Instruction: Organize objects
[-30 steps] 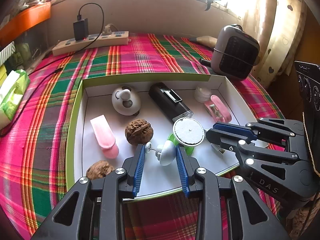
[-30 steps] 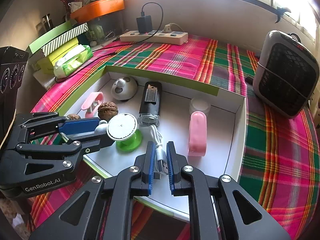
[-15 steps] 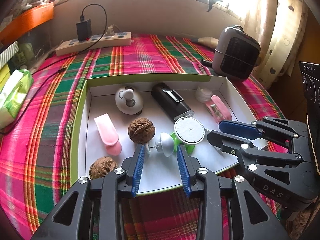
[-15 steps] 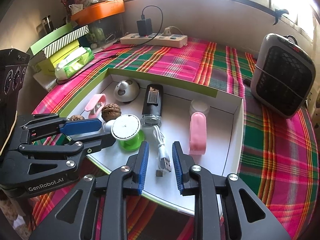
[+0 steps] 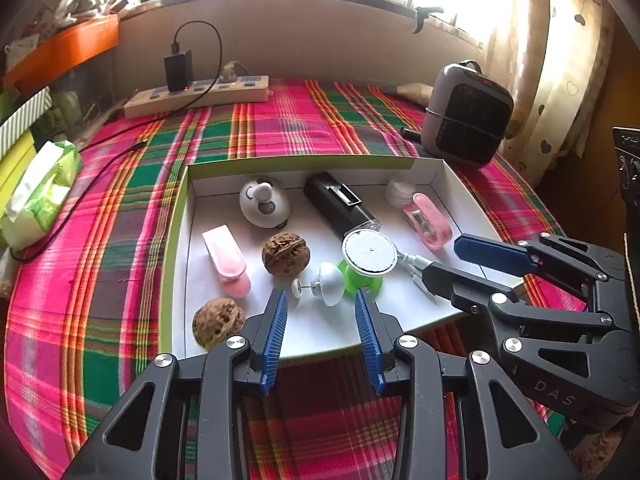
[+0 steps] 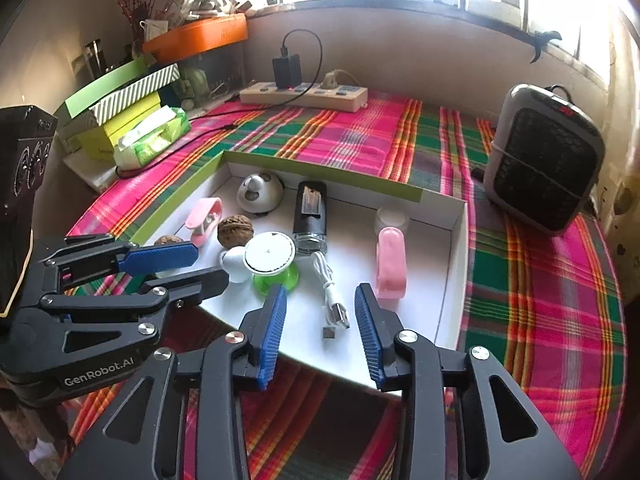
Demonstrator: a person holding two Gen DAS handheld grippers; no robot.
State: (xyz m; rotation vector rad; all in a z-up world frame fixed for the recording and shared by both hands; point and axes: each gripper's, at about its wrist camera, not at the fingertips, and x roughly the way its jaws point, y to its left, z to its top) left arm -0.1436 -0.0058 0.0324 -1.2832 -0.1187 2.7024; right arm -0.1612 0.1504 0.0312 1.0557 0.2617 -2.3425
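While both pairs of jaws are opening and grasp nothing, the risk is mostly of knocking things. The right gripper point(image 6: 320, 320) stands over the white cable point(image 6: 334, 300), which lies loose in the white tray point(image 5: 400, 312). The left gripper point(image 5: 320, 320) has the white knob point(image 5: 326, 278) at its 12 o'clock, touching the green reel point(image 5: 366, 264); a careless push could roll either against the walnut point(image 5: 285, 254).

We look down from 2 wrist cameras, each angled steeply along its own blue-padded fingers. The left view sits close over the near edge of the white tray point(image 5: 436, 172); the right view faces it from just beside. Both share the tray point(image 6: 456, 248), plaid cloth point(image 5: 288, 120) and window wall.
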